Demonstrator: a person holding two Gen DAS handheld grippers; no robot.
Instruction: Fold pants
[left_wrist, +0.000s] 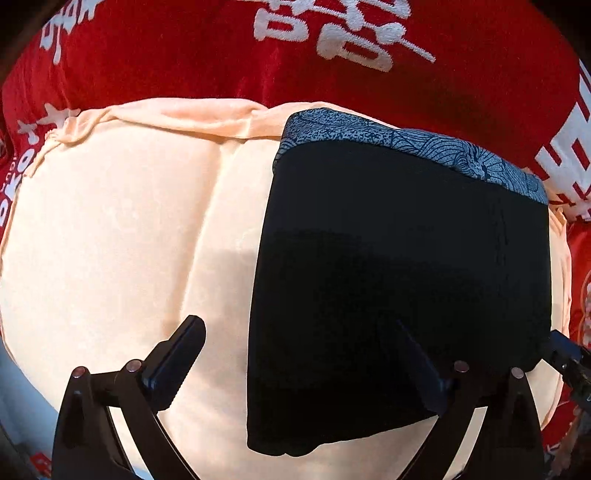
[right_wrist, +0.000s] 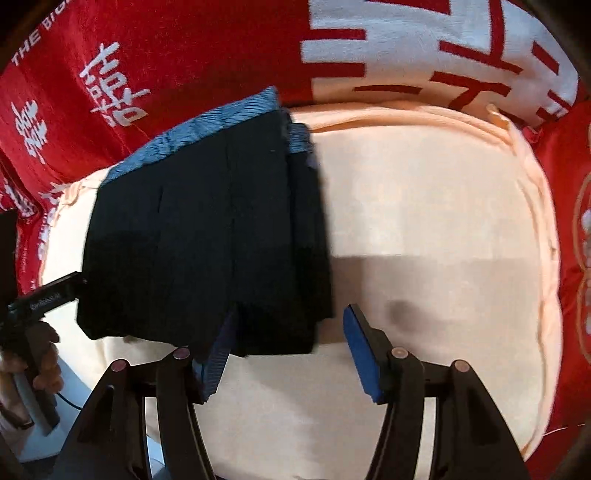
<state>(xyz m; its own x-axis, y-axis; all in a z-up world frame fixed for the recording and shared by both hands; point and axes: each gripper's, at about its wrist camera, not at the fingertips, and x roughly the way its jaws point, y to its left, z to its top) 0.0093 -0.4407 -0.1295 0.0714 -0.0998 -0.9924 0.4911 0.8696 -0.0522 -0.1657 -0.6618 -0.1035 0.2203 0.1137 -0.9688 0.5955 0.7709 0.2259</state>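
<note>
The pants (left_wrist: 399, 288) are lying folded on the peach cushion (left_wrist: 129, 240), long axis running away from both grippers; the left gripper (left_wrist: 306, 354) is gaping wide, straddling their near edge, grasping nothing; the right gripper (right_wrist: 291, 343) is hanging released over the near corner, nearer.

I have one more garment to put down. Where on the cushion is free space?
Free: the cushion between the pants and its seam by the red cloth. Crowded: around the pants, where both grippers, left and right, hover.
</note>
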